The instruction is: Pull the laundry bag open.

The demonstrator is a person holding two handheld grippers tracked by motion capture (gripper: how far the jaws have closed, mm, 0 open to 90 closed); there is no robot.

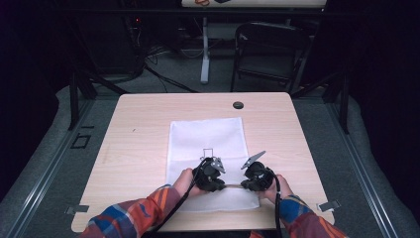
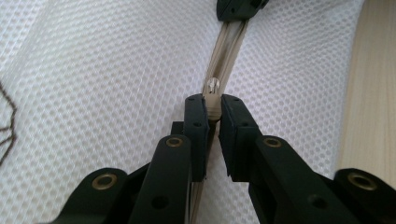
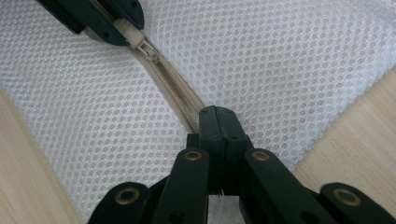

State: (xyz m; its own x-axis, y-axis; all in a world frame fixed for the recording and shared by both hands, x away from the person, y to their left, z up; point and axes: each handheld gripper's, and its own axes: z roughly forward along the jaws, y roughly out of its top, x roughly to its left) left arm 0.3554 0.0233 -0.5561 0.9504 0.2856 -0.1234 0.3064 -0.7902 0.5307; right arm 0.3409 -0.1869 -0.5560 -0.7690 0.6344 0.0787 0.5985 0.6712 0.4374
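Observation:
A white mesh bag (image 1: pixel 208 136) lies flat on the wooden table (image 1: pixel 138 148), with a beige zipper (image 1: pixel 233 187) along its near edge. My left gripper (image 1: pixel 218 182) (image 2: pixel 213 100) is shut on the zipper pull (image 2: pixel 213 106), and the metal slider (image 2: pixel 213 86) sits just beyond its jaws. Facing it from the right, my right gripper (image 1: pixel 247 182) (image 3: pixel 215 112) is shut on the zipper tape (image 3: pixel 180 95). In the right gripper view the left gripper (image 3: pixel 100 21) shows at the top left, holding the pull (image 3: pixel 148 50). The right gripper (image 2: pixel 240 7) appears at the top of the left gripper view.
A black round grommet (image 1: pixel 238 104) sits near the table's far edge. A small black outlined mark (image 1: pixel 208 151) is on the bag. Behind the table stand a dark folding chair (image 1: pixel 270 54) and a white desk leg (image 1: pixel 204 49). Bare wood flanks the bag.

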